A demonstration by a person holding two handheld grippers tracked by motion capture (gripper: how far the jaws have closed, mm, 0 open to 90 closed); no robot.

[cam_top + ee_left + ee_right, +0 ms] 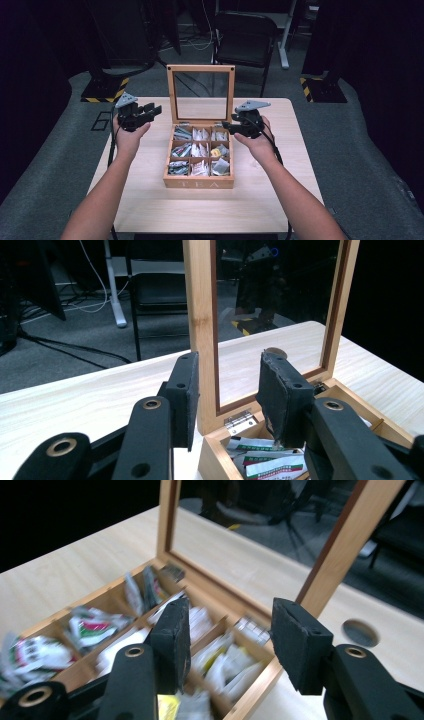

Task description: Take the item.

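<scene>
On a pale wooden table (150, 200), a tea box (199, 183) stands lid (200, 69) upright — left gripper (150, 111) and right gripper (229, 126), jaws parted and empty, flank it, apparently ready to reach the packets (200, 150).

I see pale wood box (199, 183), white-green sachets (180, 150), one yellow sachet (215, 152), black grippers, light wood table (150, 200).

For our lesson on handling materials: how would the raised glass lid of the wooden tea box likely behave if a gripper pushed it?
The lid stands upright on small hinges, so a push would probably swing it rather than slide the box. Its wooden frame looks stiff, but the clear pane seems fragile. Pushed backward, the box might tip, though its packets add some weight.
</scene>
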